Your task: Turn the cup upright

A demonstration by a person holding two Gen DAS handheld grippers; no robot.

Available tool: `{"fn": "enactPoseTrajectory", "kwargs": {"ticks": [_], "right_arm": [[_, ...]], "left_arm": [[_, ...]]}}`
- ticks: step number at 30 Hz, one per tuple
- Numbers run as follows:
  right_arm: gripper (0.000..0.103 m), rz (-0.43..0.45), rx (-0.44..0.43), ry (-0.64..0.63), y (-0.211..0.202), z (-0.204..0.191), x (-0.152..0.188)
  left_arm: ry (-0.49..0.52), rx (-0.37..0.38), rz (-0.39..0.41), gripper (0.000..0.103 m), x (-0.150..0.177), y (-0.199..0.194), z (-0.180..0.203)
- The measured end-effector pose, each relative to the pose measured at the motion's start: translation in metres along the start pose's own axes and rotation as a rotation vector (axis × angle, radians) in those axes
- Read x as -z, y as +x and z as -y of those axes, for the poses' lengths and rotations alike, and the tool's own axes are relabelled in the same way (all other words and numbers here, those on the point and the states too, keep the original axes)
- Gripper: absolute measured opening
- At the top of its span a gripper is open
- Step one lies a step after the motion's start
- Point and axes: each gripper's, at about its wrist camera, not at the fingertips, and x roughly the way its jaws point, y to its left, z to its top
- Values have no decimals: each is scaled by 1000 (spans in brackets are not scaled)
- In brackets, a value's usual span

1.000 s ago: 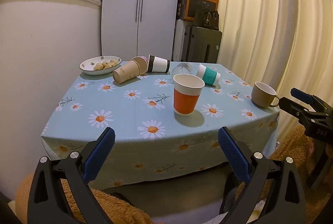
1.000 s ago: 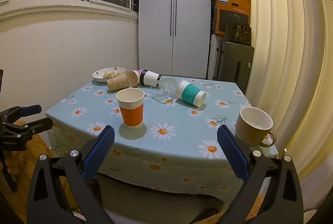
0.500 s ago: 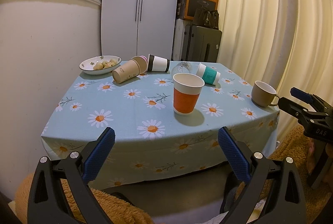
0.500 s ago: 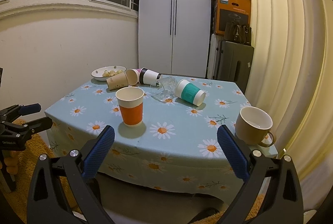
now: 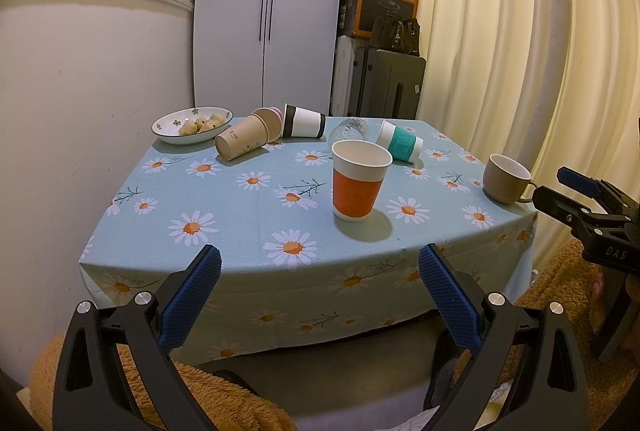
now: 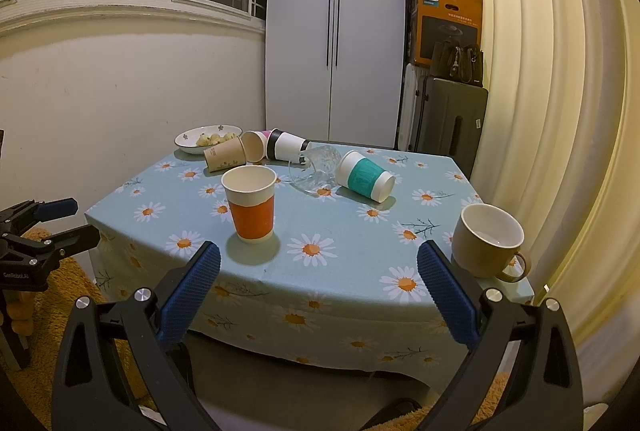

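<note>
Several cups lie on their sides at the far end of the daisy tablecloth (image 5: 240,203): a teal-banded cup (image 5: 400,141) (image 6: 365,181), a clear glass (image 5: 351,129) (image 6: 318,167), a black-banded white cup (image 5: 303,121) (image 6: 286,146), a pink cup (image 5: 275,119) and a brown paper cup (image 5: 242,143) (image 6: 224,159). An orange-banded cup (image 5: 358,185) (image 6: 251,209) and a tan mug (image 5: 506,178) (image 6: 488,241) stand upright. My left gripper (image 5: 319,295) and right gripper (image 6: 319,293) are open and empty, held before the table's near edge.
A white bowl of food (image 5: 192,125) sits at the far left corner. A wardrobe (image 5: 268,11), suitcases (image 5: 388,83) and a curtain (image 5: 520,31) stand behind and right of the table. A wall (image 5: 80,91) runs along the left. Brown fluffy rug (image 6: 52,295) below.
Both views have shifted only slightly; the grippers stay open and back from the table. No cup has moved.
</note>
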Motion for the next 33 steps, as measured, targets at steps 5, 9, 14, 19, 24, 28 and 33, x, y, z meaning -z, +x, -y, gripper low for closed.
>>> {"fn": "enactPoseTrajectory", "kwargs": {"ticks": [5,9,14,19,24,28,33], "right_arm": [[98,0,0,0,0,0,0],[98,-4,2,-2,1,1,1],[98,-4,-1,-6,0,1,4],[98,-6,0,-3,0,3,4],[98,-11,1,-7,-1,3,3],[98,-7,2,-12,-1,3,2],[98,-10,4,-14,-1,3,2]], "left_arm": [[1,0,-1,96,0,0,0],[1,0,-3,96,0,0,0],[2,1,-3,96,0,0,1],[4,1,-1,96,0,0,1],[3,1,0,96,0,0,1],[2,0,-3,96,1,1,1],[4,-1,-4,96,0,1,1]]}}
